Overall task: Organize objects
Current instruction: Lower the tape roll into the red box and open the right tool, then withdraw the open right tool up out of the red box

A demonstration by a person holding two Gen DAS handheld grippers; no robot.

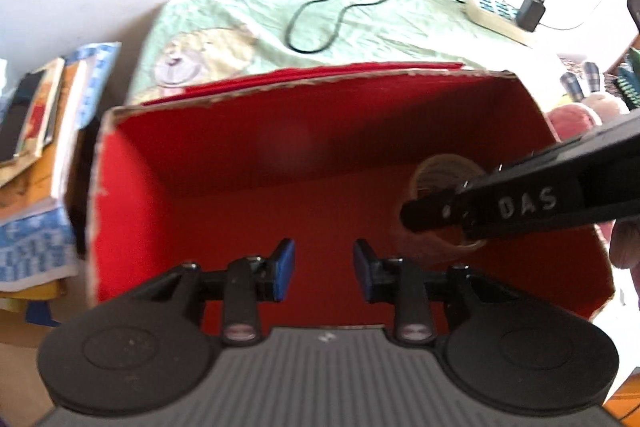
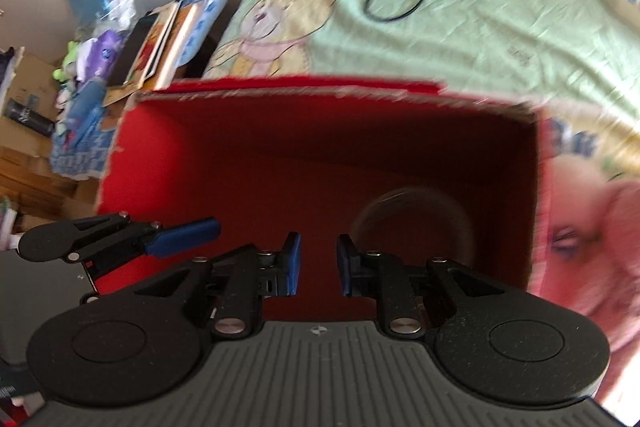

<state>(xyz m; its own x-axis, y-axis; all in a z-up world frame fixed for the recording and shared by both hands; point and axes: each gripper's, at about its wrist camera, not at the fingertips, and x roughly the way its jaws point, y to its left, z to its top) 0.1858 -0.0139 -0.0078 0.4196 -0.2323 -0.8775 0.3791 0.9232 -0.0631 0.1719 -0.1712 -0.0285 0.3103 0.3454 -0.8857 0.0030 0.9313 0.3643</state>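
Note:
A red cardboard box stands open on the bed and fills the middle of both views. A roll of brownish tape lies on the box floor at the right, blurred in the right wrist view. My left gripper hovers over the near edge of the box, open, with nothing between its blue pads. My right gripper is also open and empty above the box, left of the roll. In the left wrist view one of its black fingers crosses in front of the roll. A pink plush toy lies outside the box's right wall.
The box rests on a green blanket printed with a bear. A black cable, a white power strip and a black adapter lie at the far side. A stack of books sits to the left.

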